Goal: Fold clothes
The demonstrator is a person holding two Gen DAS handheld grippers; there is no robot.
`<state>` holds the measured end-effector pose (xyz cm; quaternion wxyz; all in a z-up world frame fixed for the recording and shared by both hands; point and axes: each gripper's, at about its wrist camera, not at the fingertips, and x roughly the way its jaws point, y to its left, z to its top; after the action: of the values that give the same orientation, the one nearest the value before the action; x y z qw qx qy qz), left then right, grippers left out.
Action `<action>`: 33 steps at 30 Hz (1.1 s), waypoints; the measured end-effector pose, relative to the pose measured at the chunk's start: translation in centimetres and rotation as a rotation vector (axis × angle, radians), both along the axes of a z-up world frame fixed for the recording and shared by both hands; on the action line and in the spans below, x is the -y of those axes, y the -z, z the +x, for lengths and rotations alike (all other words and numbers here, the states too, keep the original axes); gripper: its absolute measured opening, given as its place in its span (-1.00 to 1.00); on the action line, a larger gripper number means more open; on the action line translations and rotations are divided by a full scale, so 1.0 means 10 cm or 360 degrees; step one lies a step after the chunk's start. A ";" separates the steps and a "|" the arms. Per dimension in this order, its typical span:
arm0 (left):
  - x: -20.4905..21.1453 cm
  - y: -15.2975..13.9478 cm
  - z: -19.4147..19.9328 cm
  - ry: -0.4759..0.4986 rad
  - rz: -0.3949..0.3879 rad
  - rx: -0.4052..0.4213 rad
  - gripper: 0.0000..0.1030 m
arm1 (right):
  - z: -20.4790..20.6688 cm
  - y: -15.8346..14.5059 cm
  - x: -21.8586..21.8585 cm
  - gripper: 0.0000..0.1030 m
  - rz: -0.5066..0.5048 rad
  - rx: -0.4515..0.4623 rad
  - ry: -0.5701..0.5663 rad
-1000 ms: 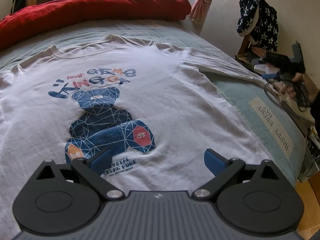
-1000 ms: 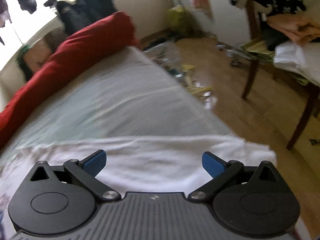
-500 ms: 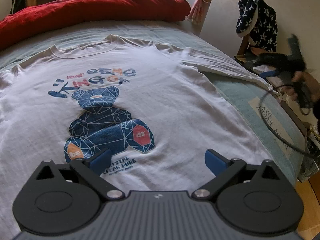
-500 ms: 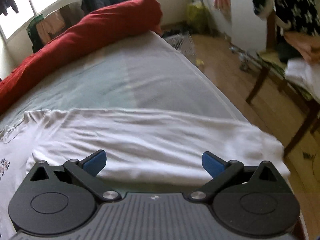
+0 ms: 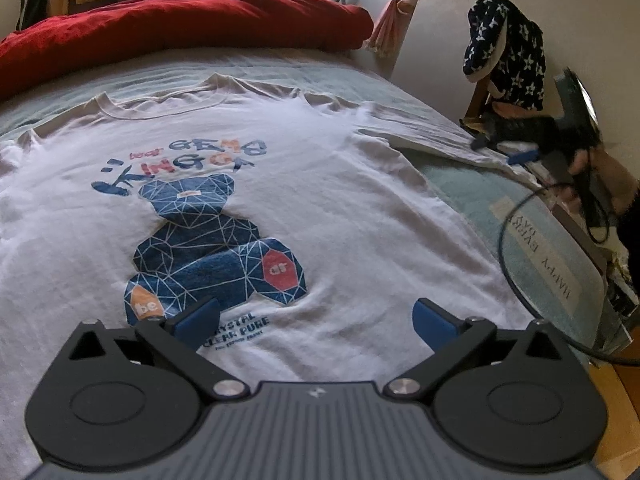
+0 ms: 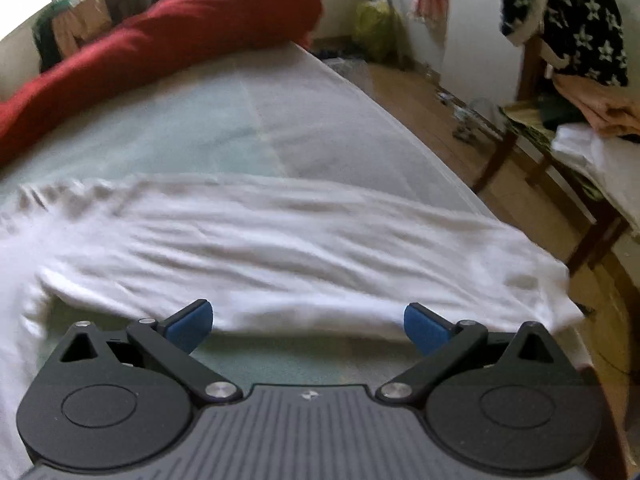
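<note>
A white T-shirt (image 5: 340,208) with a blue bear print lies flat, front up, on the bed. My left gripper (image 5: 316,320) hovers open over its lower hem, nothing between the blue pads. The shirt's right sleeve (image 6: 280,248) stretches across the right wrist view, reaching the bed's edge. My right gripper (image 6: 308,320) is open just short of that sleeve's near edge, holding nothing. In the left wrist view the right gripper (image 5: 508,148) appears at the far right above the sleeve end, held by a hand (image 5: 608,172).
A red duvet (image 5: 180,36) is rolled along the head of the bed. A chair (image 6: 560,140) draped with a star-patterned garment (image 5: 508,48) and piled clothes stands right of the bed on the wooden floor. A black cable (image 5: 520,280) loops off the bed's right edge.
My right gripper has swung in toward the sleeve, which now fills more of its view. The left gripper has barely moved.
</note>
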<state>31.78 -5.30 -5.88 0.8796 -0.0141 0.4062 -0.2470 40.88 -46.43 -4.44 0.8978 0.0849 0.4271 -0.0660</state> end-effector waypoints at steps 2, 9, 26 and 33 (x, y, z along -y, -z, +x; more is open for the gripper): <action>-0.01 -0.02 -0.01 -0.0014 -0.0005 -0.0005 0.98 | 0.12 0.00 -0.15 1.00 -0.0005 0.0021 -0.0045; -0.11 -0.15 -0.11 -0.0077 0.0036 0.0055 0.98 | 0.13 0.24 -0.45 1.00 -0.0138 0.0023 -0.0140; -0.42 -0.17 -0.22 -0.0278 0.0118 0.0111 0.98 | 0.99 -0.01 -1.05 1.00 -0.0011 0.0023 -0.0314; -0.51 -0.11 -0.17 -0.0311 0.0098 0.0103 0.98 | 1.62 0.26 -1.39 1.00 -0.0167 -0.0043 -0.0320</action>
<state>30.04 -0.21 -4.77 0.9122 -0.0187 0.3818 -0.1477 57.07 -32.49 -7.06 0.8973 -0.0064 0.4414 0.0011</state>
